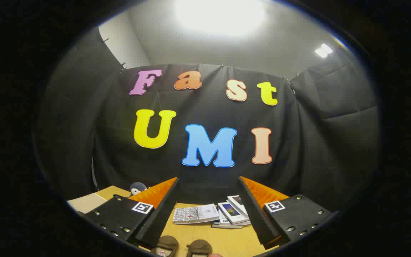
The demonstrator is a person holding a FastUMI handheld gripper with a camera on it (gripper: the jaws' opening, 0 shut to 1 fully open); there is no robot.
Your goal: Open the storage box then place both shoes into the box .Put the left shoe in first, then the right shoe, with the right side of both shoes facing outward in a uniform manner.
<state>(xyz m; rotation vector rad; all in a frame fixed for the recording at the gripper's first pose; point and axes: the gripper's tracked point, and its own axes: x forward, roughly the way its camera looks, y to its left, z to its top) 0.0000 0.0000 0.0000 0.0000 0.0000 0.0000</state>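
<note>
Gripper view looks out over a pale wooden counter (223,239) toward the black cloth wall of the booth, with the tongs (207,214) spread wide and nothing held between the two fingers. Taking the stack of books (212,214) as the landmark: it lies flat on the counter in the gap between the fingers, a patterned booklet at its left side and several overlapping books at its right. Nearer than the books, low down between the finger bases, two brown shoes (182,247) sit side by side on the counter, apart from the stack, only partly seen, so which is left and which is right cannot be told. Well to the left of the books, beyond the left finger, a pale flat surface (86,202) shows, possibly the storage box, though that is unclear. Just right of it and behind the finger a small grey rounded object (137,187) peeks up.
</note>
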